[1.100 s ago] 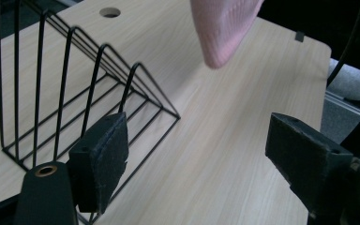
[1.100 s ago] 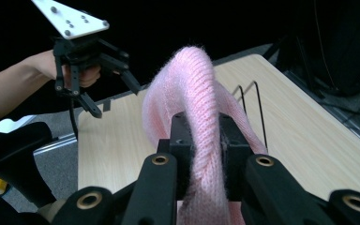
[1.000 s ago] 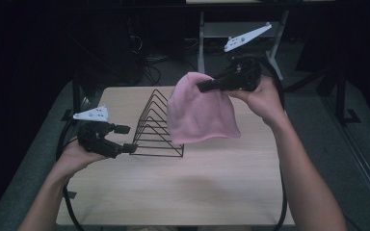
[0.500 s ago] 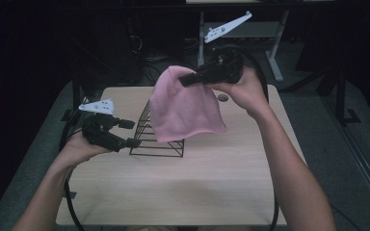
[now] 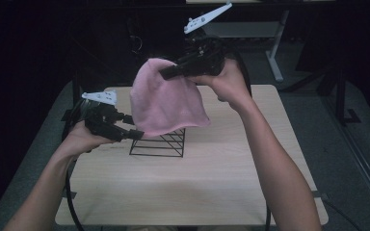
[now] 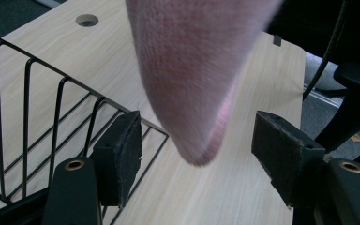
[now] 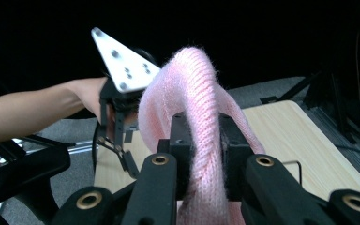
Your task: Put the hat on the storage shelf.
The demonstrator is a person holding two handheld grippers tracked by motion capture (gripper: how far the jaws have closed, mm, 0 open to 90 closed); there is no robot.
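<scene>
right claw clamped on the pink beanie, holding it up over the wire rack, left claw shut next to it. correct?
One thing is wrong: the left claw is open, not shut. The left gripper view shows its pads spread wide, with the low tip of the pink beanie hanging between them, untouched. The rest holds: the right claw is clamped on the beanie, holding it above the wire rack.

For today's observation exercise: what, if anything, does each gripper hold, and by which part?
The right gripper is shut on the pink knit hat, pinching a bunched fold near its top. The left gripper is open, holding nothing; the hat's lower corner hangs between its jaws.
</scene>
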